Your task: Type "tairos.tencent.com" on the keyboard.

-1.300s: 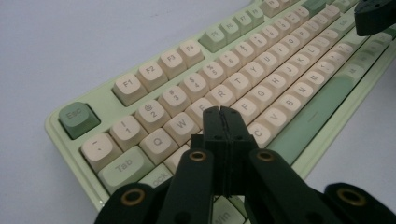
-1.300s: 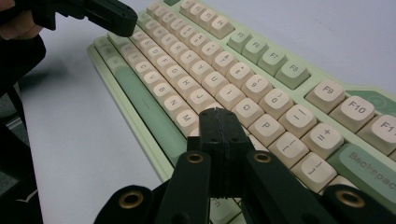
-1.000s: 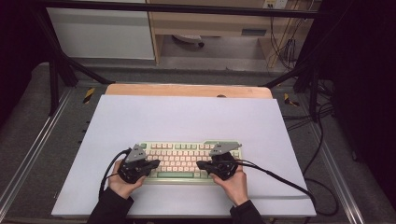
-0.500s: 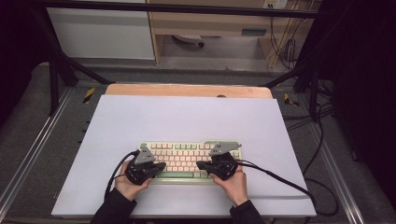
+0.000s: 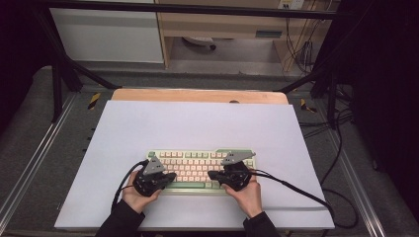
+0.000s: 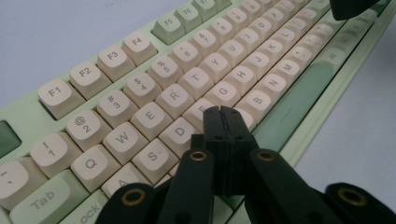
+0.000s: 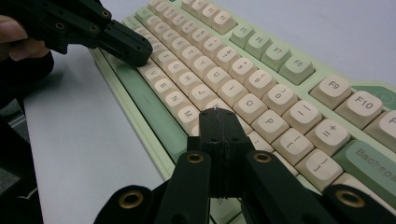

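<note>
A pale green keyboard (image 5: pixel 197 165) with cream keys lies on the white mat near the front edge. My left gripper (image 5: pixel 172 177) is shut and points right over the keyboard's left half. In the left gripper view its closed tips (image 6: pixel 223 113) hover over the keys (image 6: pixel 140 88) around F and V. My right gripper (image 5: pixel 210 175) is shut too and points left over the right half. Its tips (image 7: pixel 217 114) rest near the K and comma keys (image 7: pixel 261 70). The left gripper (image 7: pixel 140 49) also appears far off in the right gripper view, low over the letter rows. Neither holds anything.
The white mat (image 5: pixel 197 123) covers a wooden tabletop (image 5: pixel 197 95) inside a black metal frame. A black cable (image 5: pixel 296 185) trails from the right gripper across the mat to the right edge. Another cable (image 5: pixel 121 185) loops at the left hand. Cabinets stand behind.
The left gripper has shifted slightly to the right, further over the keyboard's left end. The right gripper has stayed put.
</note>
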{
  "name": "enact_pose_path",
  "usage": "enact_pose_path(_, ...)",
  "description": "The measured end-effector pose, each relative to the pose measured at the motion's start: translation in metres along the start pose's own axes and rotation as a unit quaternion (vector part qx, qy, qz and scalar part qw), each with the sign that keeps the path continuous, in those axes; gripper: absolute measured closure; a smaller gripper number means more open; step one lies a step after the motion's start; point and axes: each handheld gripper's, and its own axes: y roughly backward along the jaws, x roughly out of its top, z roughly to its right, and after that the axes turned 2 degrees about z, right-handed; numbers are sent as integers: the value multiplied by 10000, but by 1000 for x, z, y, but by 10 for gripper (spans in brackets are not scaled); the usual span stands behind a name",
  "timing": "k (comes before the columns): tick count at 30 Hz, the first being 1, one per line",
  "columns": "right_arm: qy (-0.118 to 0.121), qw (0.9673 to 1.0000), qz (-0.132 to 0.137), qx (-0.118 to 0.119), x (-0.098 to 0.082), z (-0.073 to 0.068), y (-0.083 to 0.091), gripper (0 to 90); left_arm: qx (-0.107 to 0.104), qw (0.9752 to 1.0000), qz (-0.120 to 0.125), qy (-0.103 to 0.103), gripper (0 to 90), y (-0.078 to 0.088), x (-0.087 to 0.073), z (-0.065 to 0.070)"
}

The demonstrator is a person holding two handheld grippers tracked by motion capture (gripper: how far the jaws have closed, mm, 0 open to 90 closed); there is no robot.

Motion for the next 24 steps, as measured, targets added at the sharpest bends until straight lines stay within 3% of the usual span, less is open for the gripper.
enact_pose_path(10, 2, 10000, -9, -6, 0, 0, 0, 900, 175, 9997, 149, 121, 900, 11, 3, -10)
enact_pose_path(24, 21, 10000, 5, -7, 0, 1, 0, 900, 397, 9988, 127, 238, 898, -1, 11, -17)
